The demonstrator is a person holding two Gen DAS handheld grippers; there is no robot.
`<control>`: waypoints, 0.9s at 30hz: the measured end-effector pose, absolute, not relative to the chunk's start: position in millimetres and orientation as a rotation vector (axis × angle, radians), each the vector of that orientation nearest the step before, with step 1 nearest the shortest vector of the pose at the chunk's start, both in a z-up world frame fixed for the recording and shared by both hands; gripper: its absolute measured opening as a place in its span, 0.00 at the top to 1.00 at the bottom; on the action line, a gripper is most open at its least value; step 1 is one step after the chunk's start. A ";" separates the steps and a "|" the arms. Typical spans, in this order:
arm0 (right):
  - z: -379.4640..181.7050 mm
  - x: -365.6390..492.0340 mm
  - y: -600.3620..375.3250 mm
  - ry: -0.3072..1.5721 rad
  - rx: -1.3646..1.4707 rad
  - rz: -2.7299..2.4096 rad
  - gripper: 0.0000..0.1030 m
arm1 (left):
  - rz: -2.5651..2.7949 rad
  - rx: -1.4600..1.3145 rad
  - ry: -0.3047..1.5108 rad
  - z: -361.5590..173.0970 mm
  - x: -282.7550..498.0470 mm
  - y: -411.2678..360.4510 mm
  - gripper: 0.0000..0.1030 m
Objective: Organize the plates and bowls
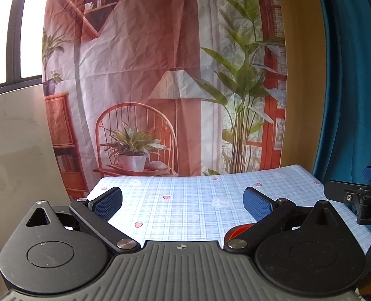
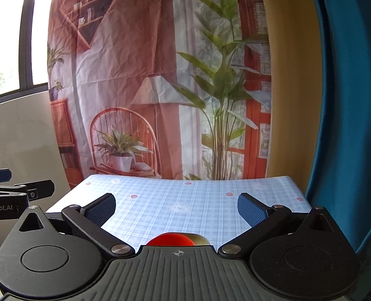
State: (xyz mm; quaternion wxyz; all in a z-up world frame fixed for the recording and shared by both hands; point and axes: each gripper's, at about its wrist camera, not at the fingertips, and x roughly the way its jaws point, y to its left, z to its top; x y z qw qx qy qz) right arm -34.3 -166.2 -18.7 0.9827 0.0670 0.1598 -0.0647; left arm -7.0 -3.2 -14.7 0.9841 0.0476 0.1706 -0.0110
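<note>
Both my tongs held over the near edge of the checked tablecloth [image 1: 185,200], jaws wide apart and gripping nothing.

My right tongs [image 2: 176,208] see a red dish [image 2: 170,240] with a yellowish one [image 2: 200,239] touching it, at the cloth's near edge just under them; my left tongs [image 1: 183,200] catch only a sliver of red [image 1: 238,230] by their right finger, plus the other tongs off the cloth's right side.
</note>
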 end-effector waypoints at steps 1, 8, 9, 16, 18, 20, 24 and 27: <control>-18.9 -34.5 -166.2 0.322 0.137 -0.130 0.00 | -0.020 0.096 0.341 -14.7 -7.8 -3.0 0.00; -19.1 -33.2 -166.4 0.325 0.138 -0.132 0.00 | -0.014 0.105 0.342 -15.5 -9.8 -2.9 0.00; -19.1 -33.3 -166.5 0.325 0.139 -0.131 0.00 | -0.014 0.106 0.343 -15.7 -9.9 -2.8 0.00; -19.7 -33.1 -166.3 0.324 0.139 -0.131 0.00 | -0.013 0.109 0.345 -16.0 -10.9 -1.2 0.00; -19.8 -33.1 -166.3 0.325 0.141 -0.131 0.00 | -0.014 0.110 0.345 -16.0 -10.8 -1.2 0.00; -20.1 -32.3 -166.1 0.327 0.142 -0.131 0.00 | -0.014 0.111 0.346 -16.0 -10.8 -1.4 0.00; -20.3 -32.2 -165.4 0.328 0.140 -0.131 0.00 | -0.015 0.109 0.351 -17.3 -11.3 -0.4 0.00; -21.8 -32.1 -164.8 0.330 0.141 -0.131 0.00 | -0.016 0.106 0.355 -17.9 -11.3 0.5 0.00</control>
